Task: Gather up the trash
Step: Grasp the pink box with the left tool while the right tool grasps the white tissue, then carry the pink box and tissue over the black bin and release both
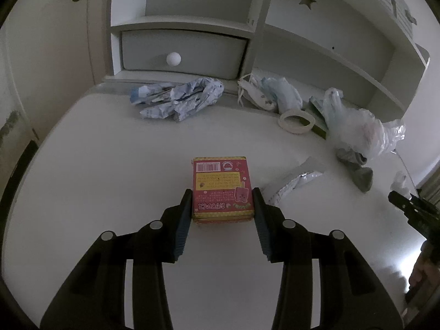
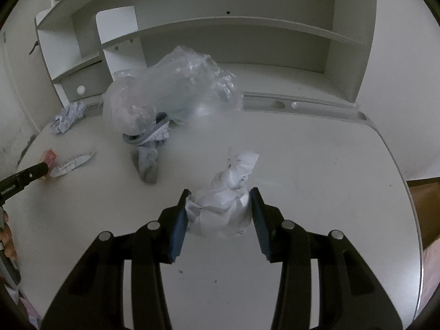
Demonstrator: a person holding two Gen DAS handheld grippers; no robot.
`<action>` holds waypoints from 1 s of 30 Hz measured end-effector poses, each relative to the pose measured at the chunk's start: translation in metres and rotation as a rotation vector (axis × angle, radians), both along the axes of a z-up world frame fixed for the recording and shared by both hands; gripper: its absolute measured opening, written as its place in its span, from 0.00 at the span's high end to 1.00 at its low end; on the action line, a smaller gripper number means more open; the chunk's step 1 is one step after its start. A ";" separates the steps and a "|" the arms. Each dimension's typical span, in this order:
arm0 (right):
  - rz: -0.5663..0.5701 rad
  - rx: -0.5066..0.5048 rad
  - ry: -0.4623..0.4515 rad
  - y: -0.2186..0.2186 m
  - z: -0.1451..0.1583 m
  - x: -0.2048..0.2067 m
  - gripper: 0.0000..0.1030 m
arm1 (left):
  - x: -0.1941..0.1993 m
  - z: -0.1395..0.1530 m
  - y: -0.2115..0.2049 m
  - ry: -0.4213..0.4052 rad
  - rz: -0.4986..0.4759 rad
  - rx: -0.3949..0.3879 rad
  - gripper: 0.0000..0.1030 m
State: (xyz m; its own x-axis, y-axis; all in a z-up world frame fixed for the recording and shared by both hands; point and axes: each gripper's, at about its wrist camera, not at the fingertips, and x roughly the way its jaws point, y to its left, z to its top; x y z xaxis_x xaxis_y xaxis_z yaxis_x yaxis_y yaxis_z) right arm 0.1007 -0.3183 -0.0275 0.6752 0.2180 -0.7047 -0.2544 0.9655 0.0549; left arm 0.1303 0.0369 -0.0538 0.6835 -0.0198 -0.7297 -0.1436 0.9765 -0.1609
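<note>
Red box [image 1: 222, 189] and crumpled paper [image 2: 220, 209] sit between fingers.

The left gripper [image 1: 222, 202] clamps a small red box [image 1: 221, 189] printed with a barcode, its pads pressed to both sides, on a white desk [image 1: 110, 143]. Beyond lie crumpled printed paper [image 1: 178, 99], a face mask [image 1: 271, 93], a tape roll [image 1: 297, 121], a clear plastic bag [image 1: 360, 129], a grey sock [image 1: 357, 170] and a foil wrapper [image 1: 297, 178]. A grey drawer [image 1: 183, 52] sits behind.
</note>
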 end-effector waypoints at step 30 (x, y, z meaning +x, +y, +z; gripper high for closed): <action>-0.029 0.043 0.004 -0.033 0.003 -0.020 0.58 | 0.013 0.011 -0.101 0.032 -0.230 0.036 0.59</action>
